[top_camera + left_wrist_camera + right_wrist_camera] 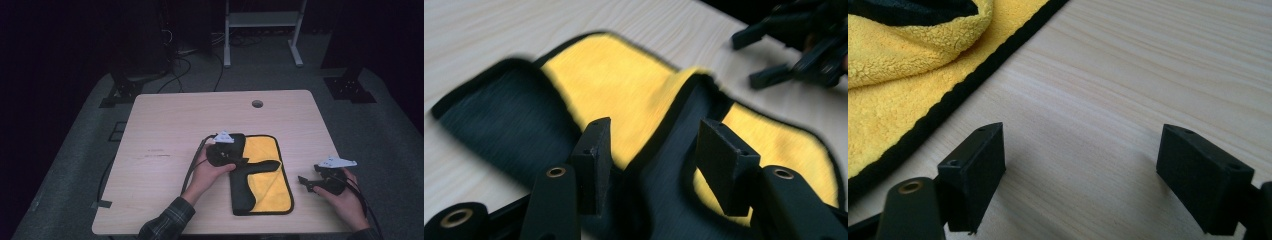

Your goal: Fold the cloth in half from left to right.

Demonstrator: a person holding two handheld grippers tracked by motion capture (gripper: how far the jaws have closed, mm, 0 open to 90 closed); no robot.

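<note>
Wood table (pixel 160 130): L gripper (pixel 651 150) fingers part-open over cloth (pixel 267 175), R gripper (pixel 1080 175) fingers wide, low beside it.

Cloth (pixel 624 85) smeared with blur in the left gripper view (edges soft), far tongs (pixel 794 45) edge-cropped

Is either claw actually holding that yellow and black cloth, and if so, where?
Neither. The left claw hovers open over the cloth, above its folded black flap, gripping nothing. The right claw is open over bare table beside the cloth's edge.
</note>
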